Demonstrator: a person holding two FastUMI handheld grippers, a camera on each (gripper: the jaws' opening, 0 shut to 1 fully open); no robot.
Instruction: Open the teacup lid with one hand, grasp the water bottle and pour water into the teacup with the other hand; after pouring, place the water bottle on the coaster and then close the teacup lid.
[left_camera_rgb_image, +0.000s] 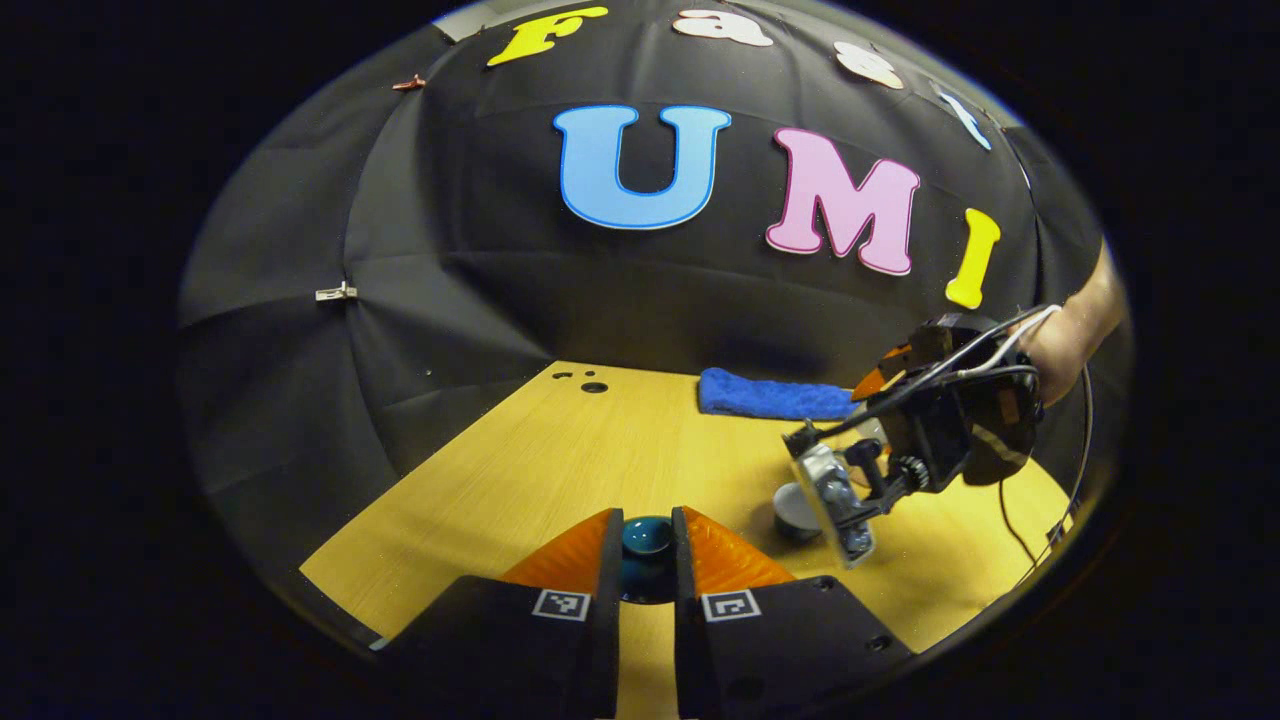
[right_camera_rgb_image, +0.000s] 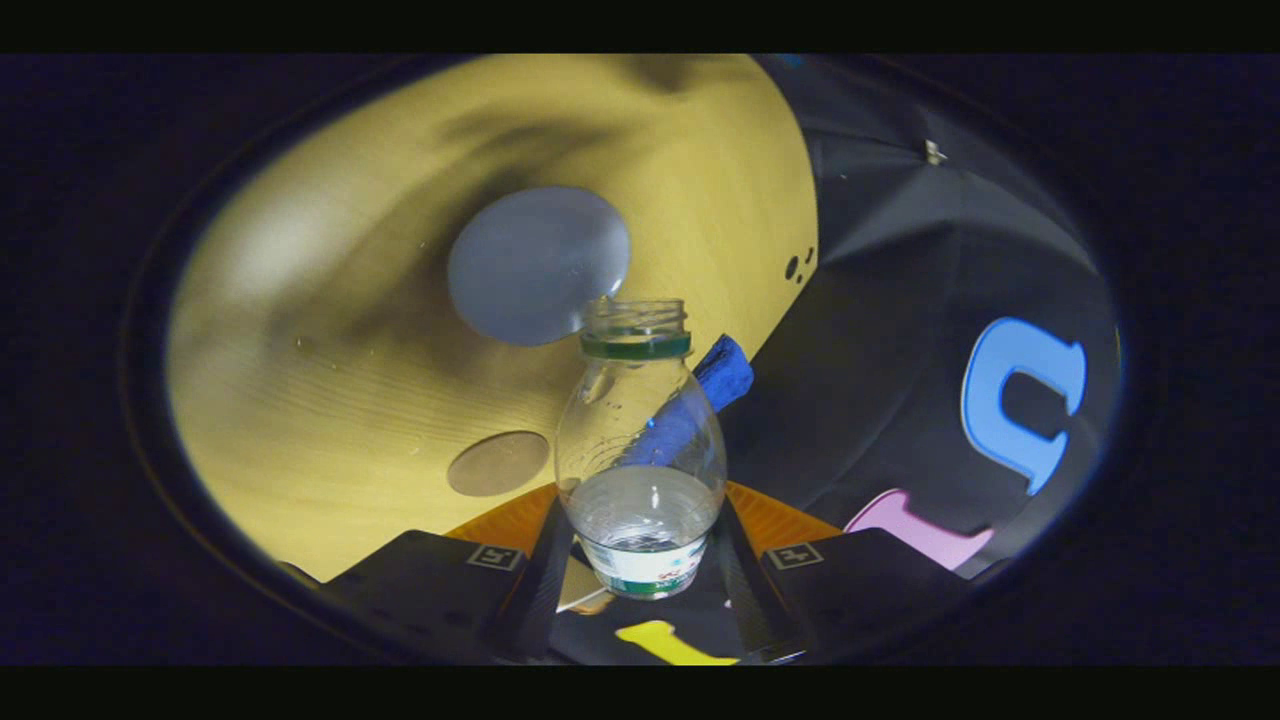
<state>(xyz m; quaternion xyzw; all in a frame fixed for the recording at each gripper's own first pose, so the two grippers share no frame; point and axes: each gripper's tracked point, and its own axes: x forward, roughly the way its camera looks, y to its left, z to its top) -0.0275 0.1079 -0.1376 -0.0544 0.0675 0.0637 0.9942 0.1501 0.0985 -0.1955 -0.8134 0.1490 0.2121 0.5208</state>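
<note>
Holding the lid (left_camera_rgb_image: 646, 535) clear by its knob, the left tongs (left_camera_rgb_image: 646, 560) are closed narrow on it, near the front of the worktop (left_camera_rgb_image: 520, 470), which keeps the cup's mouth free for pouring. To the right in the left gripper view, a hand (left_camera_rgb_image: 1065, 340) tips the right gripper over the cup (left_camera_rgb_image: 795, 510), of which little shows behind the gripper's camera. In the right gripper view the right tongs (right_camera_rgb_image: 640, 560) clamp the bottle (right_camera_rgb_image: 640, 450) low on its body, both fingers pressing its sides; the grip sits near the base, presumably so the uncapped neck can reach out over the cup. The bottle's mouth lies just at the edge of the cup's round opening (right_camera_rgb_image: 538, 265), and the water sits pooled toward the base, so I judge the pour is either about to start or just finished; the blur makes a stream hard to rule out. The coaster (right_camera_rgb_image: 498, 463) lies bare on the worktop near the cup, ready for the bottle. A blue cloth (left_camera_rgb_image: 775, 395) rests at the far edge.
</note>
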